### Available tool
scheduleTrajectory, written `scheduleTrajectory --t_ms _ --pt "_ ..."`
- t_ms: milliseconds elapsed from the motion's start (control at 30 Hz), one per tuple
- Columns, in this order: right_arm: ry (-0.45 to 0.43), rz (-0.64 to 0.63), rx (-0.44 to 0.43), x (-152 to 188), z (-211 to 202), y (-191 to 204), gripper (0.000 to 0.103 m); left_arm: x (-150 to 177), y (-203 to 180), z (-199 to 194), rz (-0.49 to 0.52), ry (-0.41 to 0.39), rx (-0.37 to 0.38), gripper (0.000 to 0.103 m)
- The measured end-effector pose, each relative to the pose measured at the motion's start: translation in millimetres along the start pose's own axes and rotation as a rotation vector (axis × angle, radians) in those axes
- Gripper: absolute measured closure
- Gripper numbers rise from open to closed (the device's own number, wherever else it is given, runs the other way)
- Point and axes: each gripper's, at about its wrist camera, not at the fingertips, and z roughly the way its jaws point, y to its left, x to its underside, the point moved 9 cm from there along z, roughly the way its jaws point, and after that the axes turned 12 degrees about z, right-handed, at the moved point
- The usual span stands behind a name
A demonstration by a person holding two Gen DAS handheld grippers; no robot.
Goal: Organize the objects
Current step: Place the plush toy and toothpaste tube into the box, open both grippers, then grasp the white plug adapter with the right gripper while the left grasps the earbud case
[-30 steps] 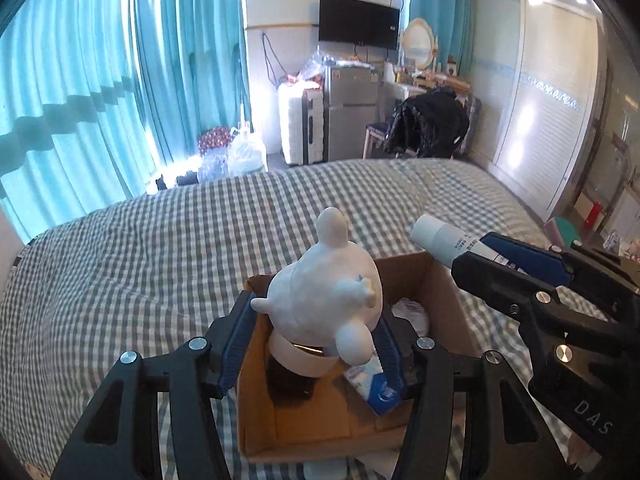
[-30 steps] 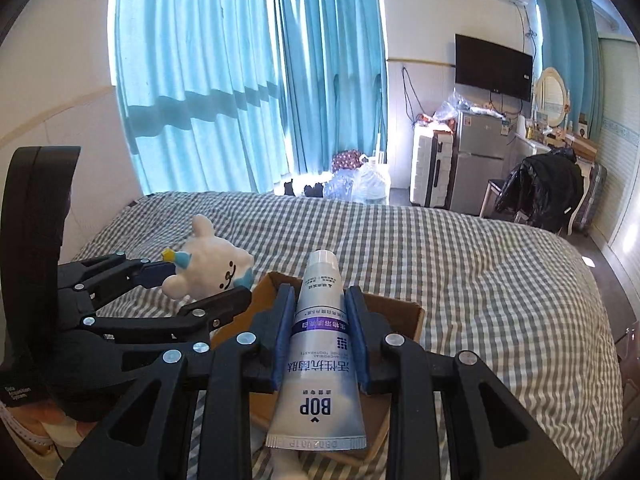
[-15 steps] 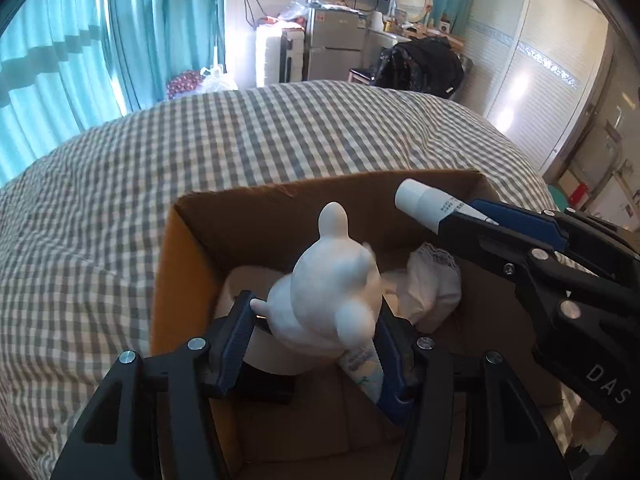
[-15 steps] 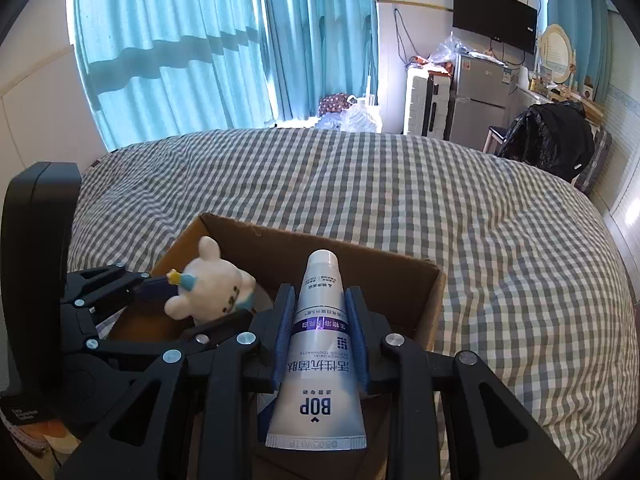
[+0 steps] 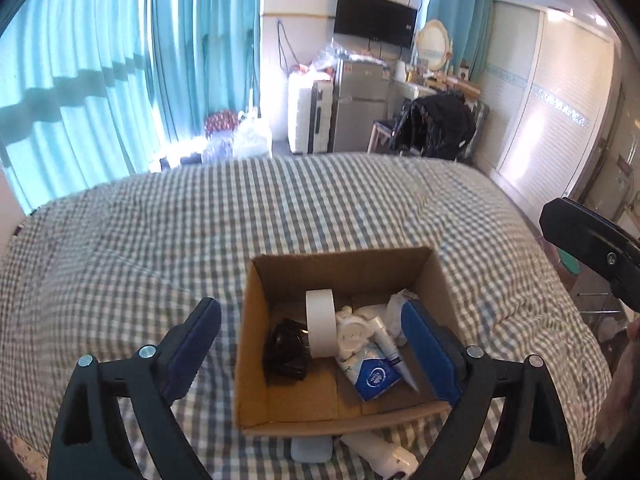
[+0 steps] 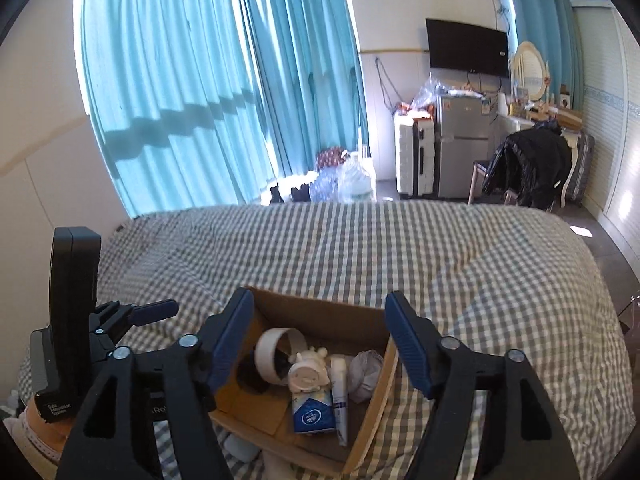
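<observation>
Both grippers are hanging above the cardboard box on the checked bed, gripping nothing. The left gripper is spreading its jaws wide; the right gripper is opening too. The white figurine and toothpaste tube are lying inside, tube at three o'clock of the figurine, tape roll at nine.

Support: a bed with a grey-and-white checked cover, which fills most of both views.
On it: an open cardboard box, sitting on the near part of the cover.
Near edge: a small pale blue flat thing and a white bottle-like thing lie on the cover just outside the box's near wall.
</observation>
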Motion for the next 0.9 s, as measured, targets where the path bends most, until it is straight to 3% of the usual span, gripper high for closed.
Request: scheduleTrajectory --t_ms 167,333,433,667,900 --pt "-0.059 -0.055 0.018 -6.3 -61.0 28.5 0.027 -3.2 11.6 -63.8 0.039 -0.086 -0.07 0.003" --pt "-0.103 -0.125 0.034 0.9 -109.6 51.6 0.011 8.6 14.8 -114.6 0.031 -0.121 -0.081 0.002" --pt "-0.12 -0.174 0.033 12.1 -131.3 64.0 0.01 21.3 17.8 -136.1 0.014 -0.147 -0.086 0.002" --pt "-0.099 -0.194 0.008 47.2 -143.1 72.3 0.009 64.1 22.6 -151.3 0.0 -0.128 -0.126 0.002" --pt "-0.042 -0.18 0.032 85.6 -115.8 49.9 0.009 109.1 21.9 -117.5 -0.059 -0.108 -0.166 0.002"
